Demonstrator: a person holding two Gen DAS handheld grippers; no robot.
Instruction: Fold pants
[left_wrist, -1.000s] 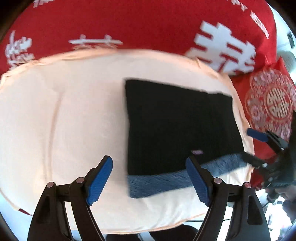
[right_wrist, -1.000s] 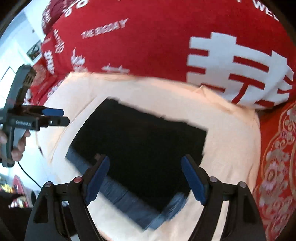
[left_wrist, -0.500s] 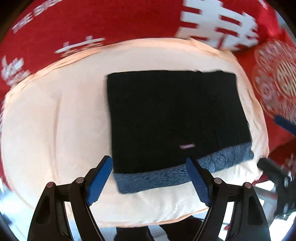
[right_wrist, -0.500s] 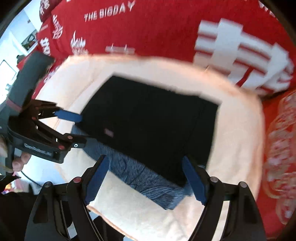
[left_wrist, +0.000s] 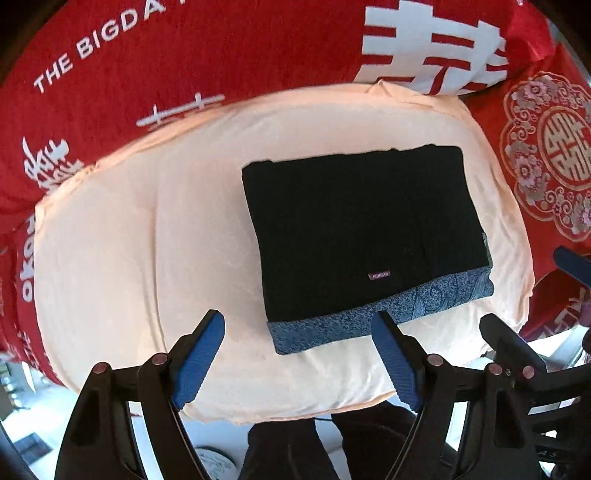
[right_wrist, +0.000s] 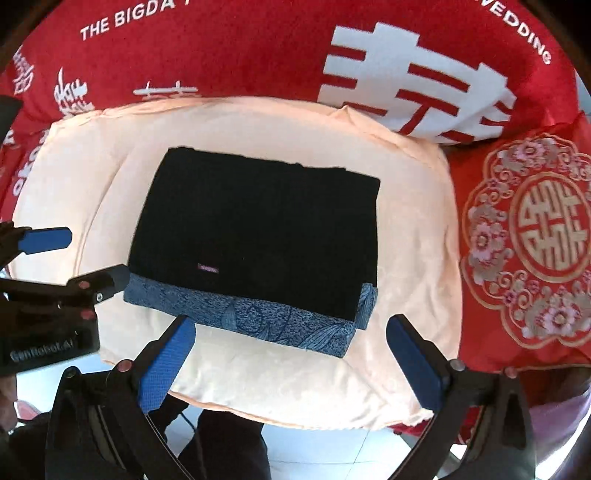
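Left gripper (left_wrist: 297, 330) spread wide, nothing between the blue pads (left_wrist: 201, 356), hanging just off the near edge of the cushion. Same deal with the right gripper (right_wrist: 290, 334): jaws wide apart, empty, parked over the near edge of the cushion, clear of the cloth. Each one also poking into the other's view from the side, left gripper (right_wrist: 92, 258) close to the near left corner of the fabric but whether touching, can't tell. Just past the fingertips, pants (left_wrist: 364, 236) folded into a flat black rectangle with a blue patterned band (left_wrist: 380, 319) along the near edge and a tiny purple label (left_wrist: 379, 275) above it. Lying flat toward the right side of a peach cushion (left_wrist: 129, 258). Behind all that, a red blanket (right_wrist: 240, 48) with white lettering, plus a red embroidered pillow (right_wrist: 528, 243) off to the right.
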